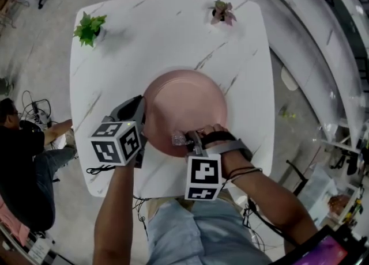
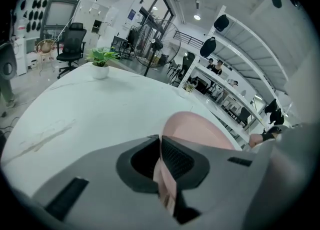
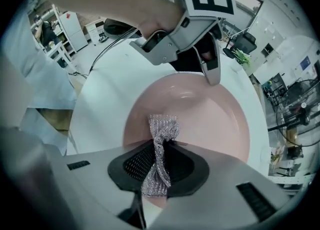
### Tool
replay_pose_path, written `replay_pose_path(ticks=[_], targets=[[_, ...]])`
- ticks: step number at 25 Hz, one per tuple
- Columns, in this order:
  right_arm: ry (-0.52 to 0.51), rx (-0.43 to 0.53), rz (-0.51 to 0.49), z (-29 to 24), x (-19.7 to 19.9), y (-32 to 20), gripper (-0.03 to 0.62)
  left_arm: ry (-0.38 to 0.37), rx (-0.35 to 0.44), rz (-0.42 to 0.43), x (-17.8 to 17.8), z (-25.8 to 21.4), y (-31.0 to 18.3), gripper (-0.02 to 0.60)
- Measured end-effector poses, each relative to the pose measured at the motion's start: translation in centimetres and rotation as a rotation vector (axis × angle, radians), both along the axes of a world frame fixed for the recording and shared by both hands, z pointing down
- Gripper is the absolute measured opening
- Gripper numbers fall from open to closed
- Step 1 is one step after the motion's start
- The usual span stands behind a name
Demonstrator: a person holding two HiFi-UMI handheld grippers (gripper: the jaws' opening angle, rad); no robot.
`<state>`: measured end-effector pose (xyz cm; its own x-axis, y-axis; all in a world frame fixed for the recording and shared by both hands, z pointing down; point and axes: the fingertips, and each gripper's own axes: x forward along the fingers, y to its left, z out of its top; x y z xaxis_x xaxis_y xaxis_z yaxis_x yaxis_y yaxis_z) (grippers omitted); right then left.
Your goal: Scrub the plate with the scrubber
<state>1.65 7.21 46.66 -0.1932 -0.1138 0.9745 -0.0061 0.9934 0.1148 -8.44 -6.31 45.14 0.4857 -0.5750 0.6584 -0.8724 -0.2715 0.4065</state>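
Observation:
A pink plate (image 1: 184, 105) lies on the white marble table (image 1: 167, 39), near its front edge. My left gripper (image 1: 142, 121) is shut on the plate's left rim; in the left gripper view the plate's rim (image 2: 167, 186) runs between the jaws and the rest of the plate (image 2: 200, 129) spreads beyond. My right gripper (image 1: 187, 138) is shut on a silvery mesh scrubber (image 1: 179, 138), whose free end rests on the plate's near inner face. In the right gripper view the scrubber (image 3: 160, 141) is pinched between the pads over the plate (image 3: 210, 119), and the left gripper (image 3: 210, 66) grips the far rim.
A small green plant (image 1: 88, 27) stands at the table's far left corner and a pink-leaved plant (image 1: 222, 12) at the far right. A person (image 1: 23, 160) sits on the floor at the left beside cables. White shelving (image 1: 323, 39) runs along the right.

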Motion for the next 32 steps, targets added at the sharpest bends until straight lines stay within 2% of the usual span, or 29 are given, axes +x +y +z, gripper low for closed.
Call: replay_pose_path(ticks=[3, 6, 10, 12, 13, 15, 19, 21, 23, 25, 27, 32], targets=[[0.033, -0.024, 0.014, -0.5, 1.5, 0.5, 0.081, -0.012, 0.007, -0.007, 0.2, 0.1, 0.6, 0.018], [0.066, 0.018, 0.036, -2.0, 3.2, -0.8, 0.084, -0.071, 0.001, 0.015, 0.1, -0.2, 0.8, 0.018], [0.055, 0.106, 0.145, -4.8, 6.4, -3.7, 0.085, -0.100, 0.058, -0.026, -1.3, -2.8, 0.7, 0.022], [0.009, 0.153, 0.232, -6.7, 8.3, -4.7, 0.086, -0.103, 0.105, -0.058, -1.9, -5.1, 1.7, 0.021], [-0.040, 0.189, 0.293, -8.0, 9.1, -5.3, 0.086, -0.107, 0.139, -0.073, -2.2, -6.7, 2.3, 0.021], [-0.202, 0.291, 0.433, -12.2, 10.1, -7.3, 0.087, -0.110, 0.236, -0.110, -2.7, -10.9, 3.1, 0.021], [-0.657, 0.524, 0.669, -23.9, 10.5, -11.5, 0.091, -0.126, 0.532, -0.184, -2.4, -22.3, 3.2, 0.021], [-0.878, 0.601, 0.729, -29.4, 10.4, -12.2, 0.092, -0.126, 0.675, -0.218, -1.5, -28.4, 3.4, 0.021], [-1.047, 0.648, 0.751, -33.7, 10.0, -12.0, 0.095, -0.133, 0.801, -0.243, -0.3, -33.3, 3.9, 0.021], [-1.161, 0.664, 0.752, -36.6, 9.4, -11.3, 0.097, -0.165, 0.893, -0.248, 1.0, -36.8, 4.5, 0.021], [-1.229, 0.676, 0.739, -38.5, 8.7, -10.5, 0.098, -0.198, 0.950, -0.254, 1.8, -39.0, 5.2, 0.020], [-1.286, 0.706, 0.714, -40.1, 8.0, -9.3, 0.097, -0.208, 0.977, -0.263, 2.5, -40.9, 6.0, 0.012]])
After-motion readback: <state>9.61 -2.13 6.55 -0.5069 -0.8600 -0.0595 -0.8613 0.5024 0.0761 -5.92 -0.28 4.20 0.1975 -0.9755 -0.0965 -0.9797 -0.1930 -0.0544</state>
